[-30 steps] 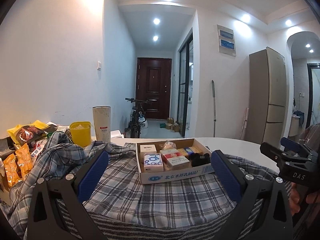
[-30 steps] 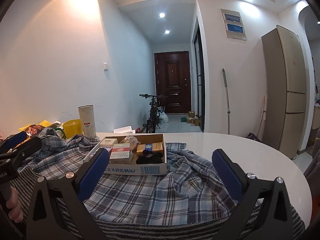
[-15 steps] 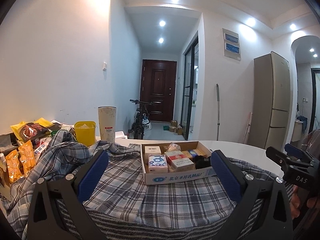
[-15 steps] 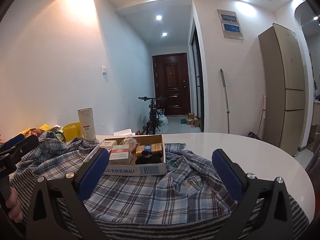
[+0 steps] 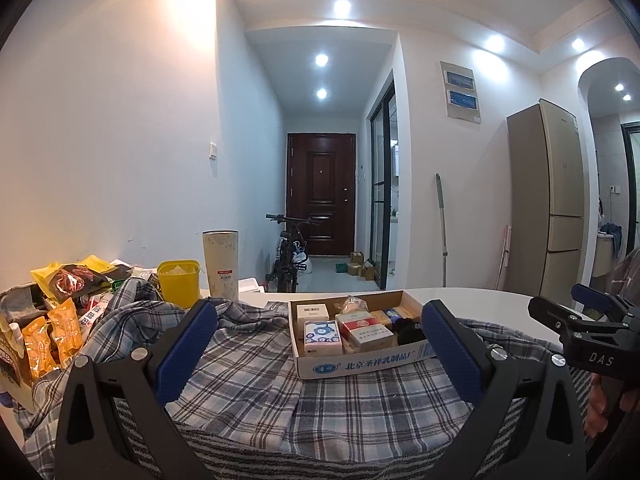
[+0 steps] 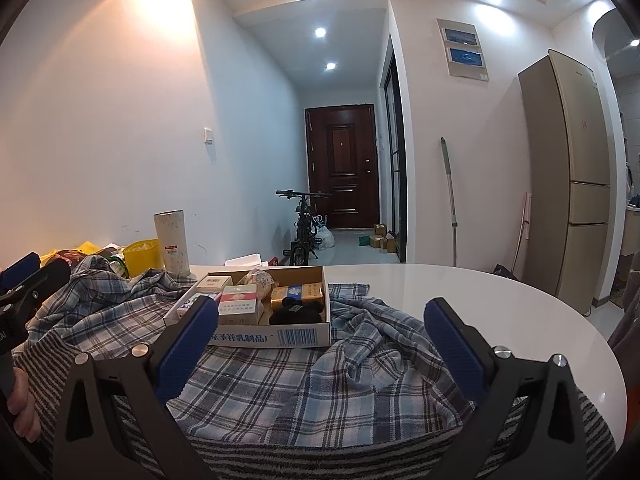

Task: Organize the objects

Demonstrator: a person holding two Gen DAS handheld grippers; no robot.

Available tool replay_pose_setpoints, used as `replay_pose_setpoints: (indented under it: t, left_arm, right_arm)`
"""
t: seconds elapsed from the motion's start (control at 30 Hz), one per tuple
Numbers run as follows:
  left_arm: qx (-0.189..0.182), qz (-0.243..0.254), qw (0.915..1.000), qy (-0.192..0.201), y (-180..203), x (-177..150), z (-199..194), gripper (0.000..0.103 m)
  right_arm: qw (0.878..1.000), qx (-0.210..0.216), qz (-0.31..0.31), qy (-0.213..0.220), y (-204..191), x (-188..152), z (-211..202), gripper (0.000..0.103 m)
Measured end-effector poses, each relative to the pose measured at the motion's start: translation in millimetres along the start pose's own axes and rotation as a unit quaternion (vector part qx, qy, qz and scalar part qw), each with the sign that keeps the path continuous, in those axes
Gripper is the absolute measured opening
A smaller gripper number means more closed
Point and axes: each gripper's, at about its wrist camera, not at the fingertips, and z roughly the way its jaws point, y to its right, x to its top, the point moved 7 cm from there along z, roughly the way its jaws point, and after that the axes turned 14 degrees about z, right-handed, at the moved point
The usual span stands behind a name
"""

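A shallow cardboard box (image 5: 360, 356) (image 6: 276, 334) holding several small packets and a black item rests on a blue plaid shirt (image 5: 256, 376) (image 6: 312, 380) spread over a striped cloth on the round white table (image 6: 480, 300). My left gripper (image 5: 320, 344) hovers open above the shirt, just short of the box, with nothing between its fingers. My right gripper (image 6: 320, 344) also stands open and empty, with the box just beyond its left finger. The right gripper (image 5: 588, 320) shows at the right edge of the left wrist view.
Snack bags (image 5: 52, 320), a yellow tub (image 5: 178, 282) and a tall pale canister (image 5: 220, 262) crowd the table's left side by the wall. A bicycle (image 5: 290, 256) stands in the hallway. A fridge (image 6: 576, 184) and a mop (image 6: 450, 200) stand at the right.
Both grippers have tilted slightly, so the box and table sit a little lower in view. Jaws stay open; nothing was picked up.
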Motion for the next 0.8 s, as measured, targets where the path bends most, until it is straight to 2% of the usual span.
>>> replay_pose_setpoints:
  t: [0.2,0.8]
  left_arm:
    - [-0.019,0.000,0.9997,0.018,2.3,3.3,-5.1,0.103]
    - [-0.019,0.005,0.9997,0.017,6.4,4.7,-4.6,0.103]
  right_arm:
    - [1.000,-0.003,0.000,-0.002,0.7,-0.2,0.5,0.103]
    - [1.000,-0.001,0.002,0.004,1.7,2.5,-2.7,0.103]
